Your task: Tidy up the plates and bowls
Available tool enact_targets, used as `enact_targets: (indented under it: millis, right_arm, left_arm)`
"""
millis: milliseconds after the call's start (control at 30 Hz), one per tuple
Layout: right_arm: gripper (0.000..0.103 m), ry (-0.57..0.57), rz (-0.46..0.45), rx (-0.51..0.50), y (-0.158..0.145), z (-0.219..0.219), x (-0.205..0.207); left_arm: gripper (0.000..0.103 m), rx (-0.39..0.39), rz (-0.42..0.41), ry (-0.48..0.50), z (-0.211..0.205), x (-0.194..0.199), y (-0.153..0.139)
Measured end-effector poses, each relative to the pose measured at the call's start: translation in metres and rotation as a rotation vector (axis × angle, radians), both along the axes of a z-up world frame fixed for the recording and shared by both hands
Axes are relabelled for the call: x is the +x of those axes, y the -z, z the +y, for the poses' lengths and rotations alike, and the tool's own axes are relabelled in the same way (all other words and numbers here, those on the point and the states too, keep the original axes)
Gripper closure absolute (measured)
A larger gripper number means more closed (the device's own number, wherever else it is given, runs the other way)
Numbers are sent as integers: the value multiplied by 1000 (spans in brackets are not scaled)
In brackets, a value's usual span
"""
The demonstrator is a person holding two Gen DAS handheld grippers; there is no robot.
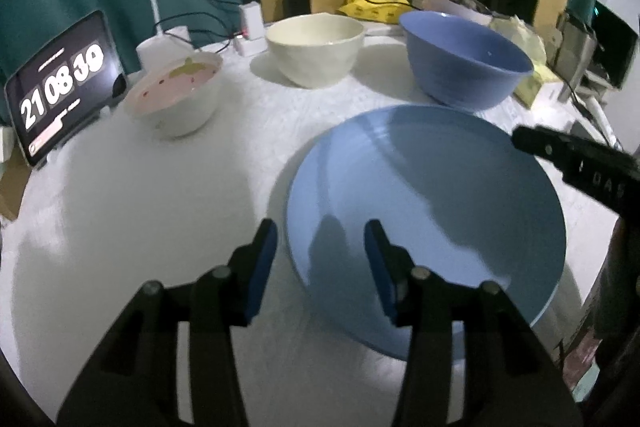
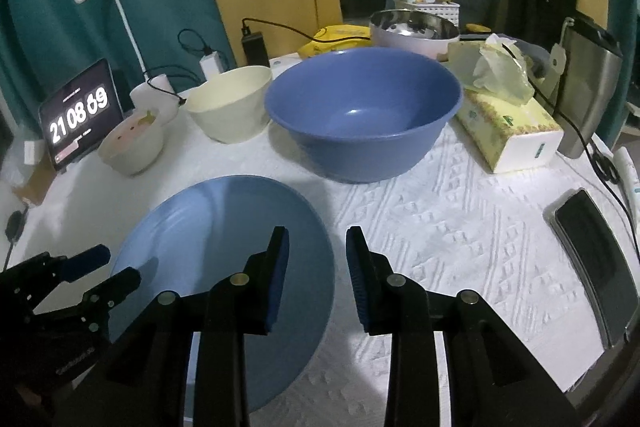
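A light blue plate point(image 1: 424, 211) lies flat on the white tablecloth; it also shows in the right wrist view point(image 2: 224, 259). Behind it stand a dark blue bowl point(image 1: 464, 61) point(image 2: 360, 115), a cream bowl point(image 1: 314, 49) point(image 2: 232, 107) and a small white bowl with a pink inside point(image 1: 176, 99) point(image 2: 132, 143). My left gripper point(image 1: 320, 243) is open and empty, straddling the plate's left rim from above. My right gripper point(image 2: 317, 251) is open and empty over the plate's right rim; it shows in the left wrist view point(image 1: 568, 155).
A tablet clock point(image 2: 80, 115) and a desk lamp point(image 2: 120, 7) stand at the back left. Chargers and cables point(image 2: 256, 47) lie at the back. A tissue box point(image 2: 508, 123), a steel bowl point(image 2: 412, 31) and a phone point(image 2: 592, 251) sit to the right.
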State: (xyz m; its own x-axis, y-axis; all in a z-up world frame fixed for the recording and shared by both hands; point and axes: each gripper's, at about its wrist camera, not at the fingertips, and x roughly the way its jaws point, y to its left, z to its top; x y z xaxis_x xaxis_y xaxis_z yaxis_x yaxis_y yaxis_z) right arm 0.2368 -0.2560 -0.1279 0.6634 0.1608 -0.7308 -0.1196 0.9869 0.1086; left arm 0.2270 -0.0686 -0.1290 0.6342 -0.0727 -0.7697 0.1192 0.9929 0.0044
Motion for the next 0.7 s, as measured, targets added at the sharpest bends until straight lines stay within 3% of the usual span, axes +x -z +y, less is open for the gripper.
enact_targets:
  millis: [167, 200, 267, 367, 600, 700]
  right_arm:
    - [69, 6, 28, 9, 5, -4, 1]
    - [68, 7, 37, 11, 8, -5, 1]
    - [66, 6, 49, 15, 10, -5, 1]
    - [65, 1, 63, 23, 14, -4, 0]
    - [65, -14, 108, 33, 26, -2, 4]
    - [65, -19, 118, 54, 30, -2, 4]
  left_arm:
    - [52, -80, 1, -73, 20, 5, -1]
    - [42, -94, 3, -77, 22, 6, -1]
    - [33, -130, 5, -81, 25, 7, 1]
    - [32, -146, 23, -71, 20, 9, 6]
    - [32, -91, 82, -30, 4, 13, 24]
    - [32, -94, 67, -28, 3, 13, 26]
